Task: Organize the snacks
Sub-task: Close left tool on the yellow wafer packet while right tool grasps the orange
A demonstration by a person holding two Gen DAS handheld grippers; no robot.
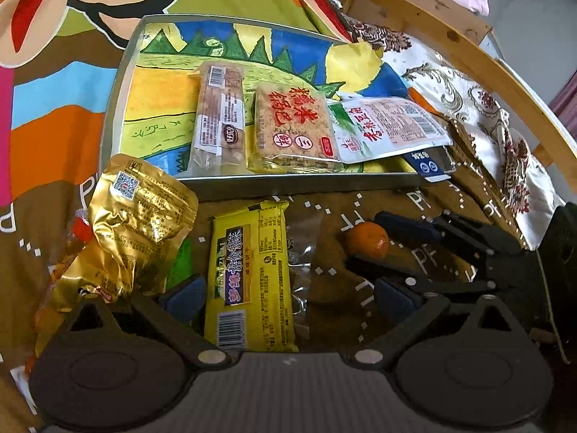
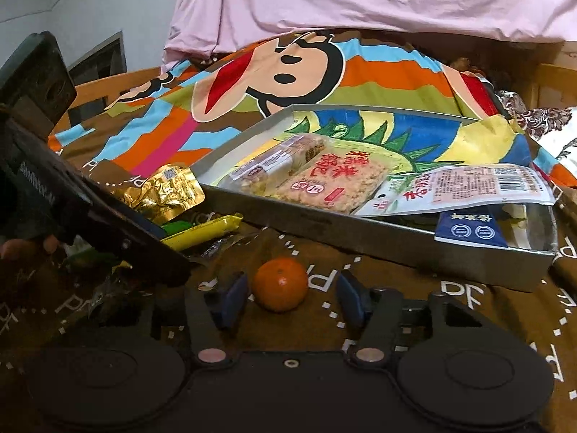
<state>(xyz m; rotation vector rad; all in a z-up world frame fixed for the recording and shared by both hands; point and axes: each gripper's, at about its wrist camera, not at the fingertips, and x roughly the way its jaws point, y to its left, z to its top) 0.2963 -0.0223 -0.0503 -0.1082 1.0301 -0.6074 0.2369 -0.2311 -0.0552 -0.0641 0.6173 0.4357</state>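
The metal tray (image 1: 111,108) sits on the cartoon bedspread (image 1: 54,108), and inside it lie three packets side by side: a clear-wrapped bar (image 1: 220,119), a rice cracker square (image 1: 294,130) and a white pouch (image 1: 389,128) that overhangs the right rim, with a blue-labelled packet (image 1: 429,167) tucked under it. The tray's left half is bare. In front of the near wall lie a gold foil pouch (image 1: 140,216) and a yellow biscuit pack (image 1: 250,278). The left tongs (image 1: 288,296) stand wide, straddling that yellow pack without pinching it. The right tongs (image 2: 292,297) are half open either side of a small orange (image 2: 279,283), pads not touching it. Open bedspread lies between orange and tray. A wooden bed rail (image 1: 468,47) curves off right.
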